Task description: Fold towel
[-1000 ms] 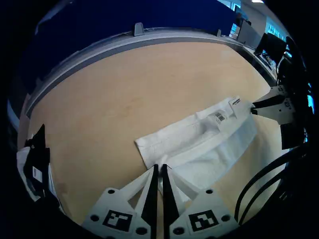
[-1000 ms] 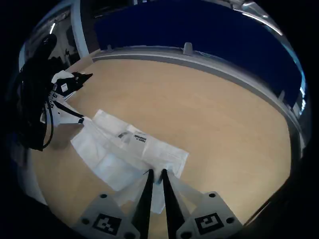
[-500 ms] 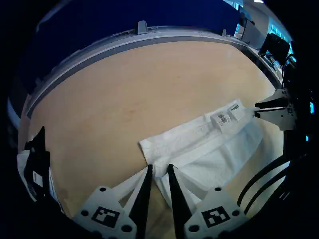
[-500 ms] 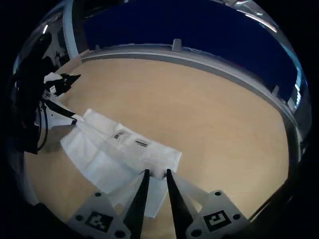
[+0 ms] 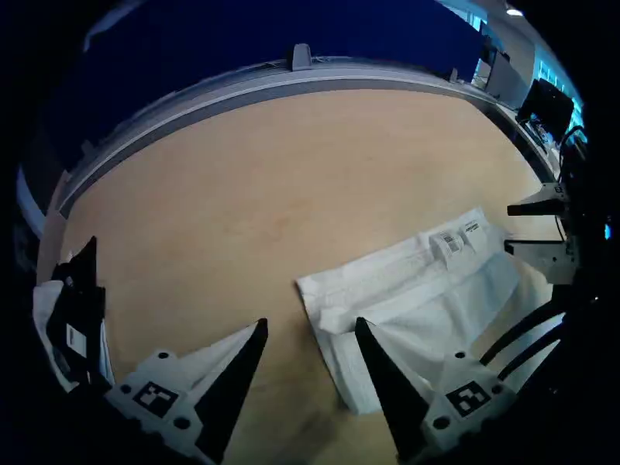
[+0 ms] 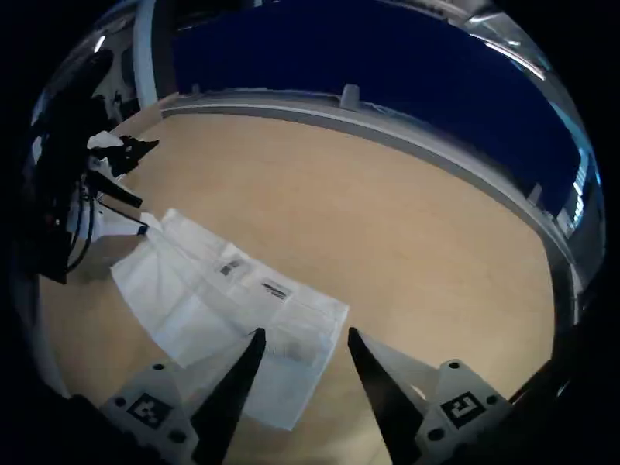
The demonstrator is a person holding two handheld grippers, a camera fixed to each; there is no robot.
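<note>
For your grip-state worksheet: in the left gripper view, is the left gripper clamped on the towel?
No: the left gripper has its fingers spread wide, and the towel lies flat on the table.

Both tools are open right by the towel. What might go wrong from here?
1. The open left tool stands partly over the white towel. If it moves off low, it may snag the cloth and pull the fold open.
2. The open right tool overlaps the other end in the same way, so the risk is the same there.
3. The layers look offset, with the lower one sticking out past the upper, so a further fold would probably come out crooked.
</note>
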